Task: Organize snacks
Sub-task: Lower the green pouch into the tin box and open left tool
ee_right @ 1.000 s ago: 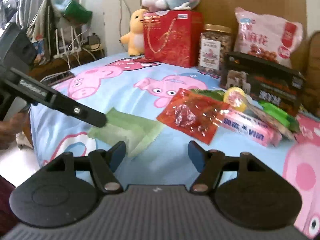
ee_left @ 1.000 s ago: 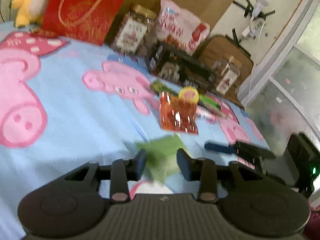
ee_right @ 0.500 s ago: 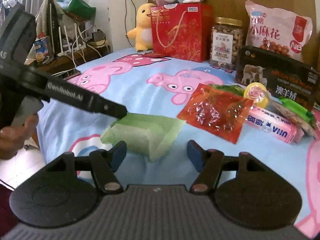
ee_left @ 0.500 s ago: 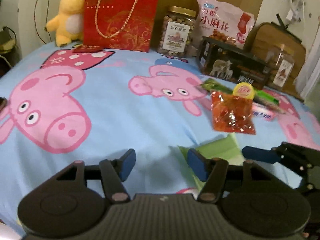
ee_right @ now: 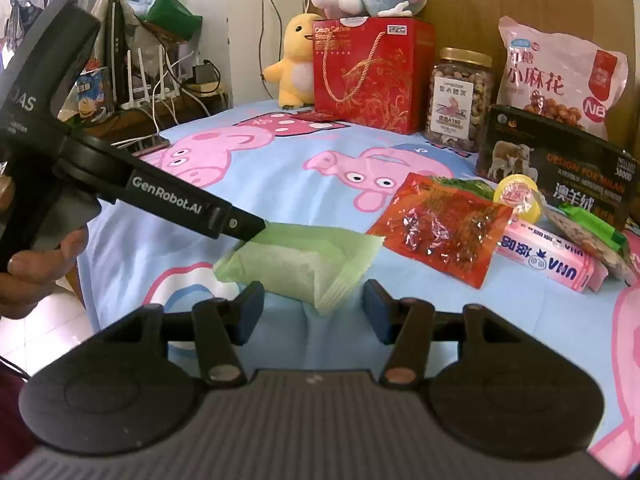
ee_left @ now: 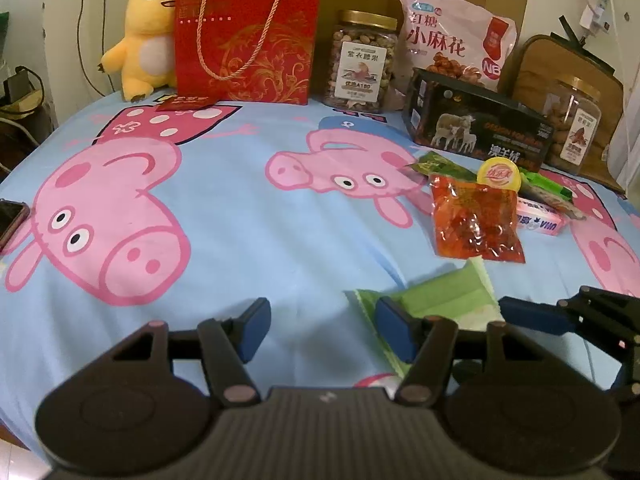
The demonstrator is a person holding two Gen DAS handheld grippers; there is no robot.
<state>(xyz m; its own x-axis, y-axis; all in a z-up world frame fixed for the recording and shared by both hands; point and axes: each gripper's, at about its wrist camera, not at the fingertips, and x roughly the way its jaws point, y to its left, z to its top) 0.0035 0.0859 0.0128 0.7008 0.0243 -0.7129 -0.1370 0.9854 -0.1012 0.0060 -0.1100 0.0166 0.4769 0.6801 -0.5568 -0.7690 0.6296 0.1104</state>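
Note:
A pale green snack packet [ee_right: 304, 258] lies near the front edge of the pig-print bedsheet; it also shows in the left wrist view [ee_left: 444, 300]. My right gripper [ee_right: 312, 308] is open and empty, just in front of the packet. My left gripper [ee_left: 320, 330] is open and empty, its right finger beside the packet's left end. Beyond lie an orange-red snack bag [ee_right: 440, 226], a yellow jelly cup [ee_right: 518, 196], a pink VINA box [ee_right: 548, 258] and green packets [ee_right: 592, 224].
At the back stand a red gift bag [ee_left: 246, 38], two nut jars [ee_left: 362, 68], a pink snack bag [ee_left: 454, 46], a black box [ee_left: 476, 128] and a yellow plush [ee_left: 146, 36]. A phone [ee_left: 10, 220] lies at the left edge of the bed.
My left gripper has swung left off the green packet and opened wider. The right gripper has moved closer to the packet.

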